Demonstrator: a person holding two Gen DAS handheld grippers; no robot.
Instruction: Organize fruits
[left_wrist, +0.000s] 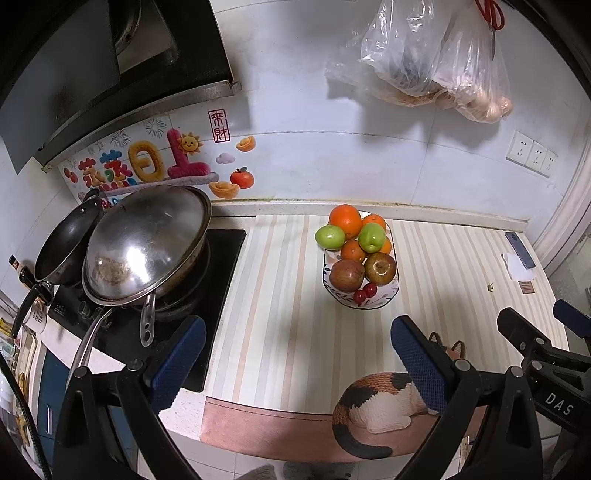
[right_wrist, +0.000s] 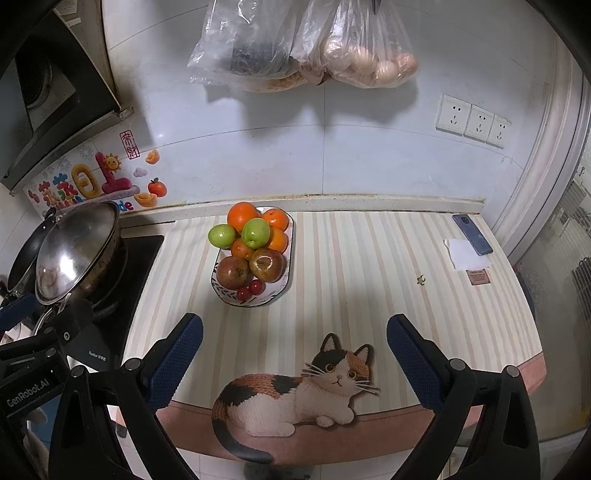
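Both the left gripper (left_wrist: 297, 354) and right gripper (right_wrist: 295, 350) are hovering with jaws apart, the fruit plate (right_wrist: 225, 291) lying ahead, lengthwise toward the wall, left of the right gripper's axis.

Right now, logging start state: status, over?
Left gripper open, empty. Right gripper open, empty. Fruit bowl piled full, untouched. Striped mat between clear.

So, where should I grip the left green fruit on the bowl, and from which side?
Probably grip the left green fruit across its round middle, coming from above and from the left. It sits at the pile's outer edge, with the big orange pressed against its right side.
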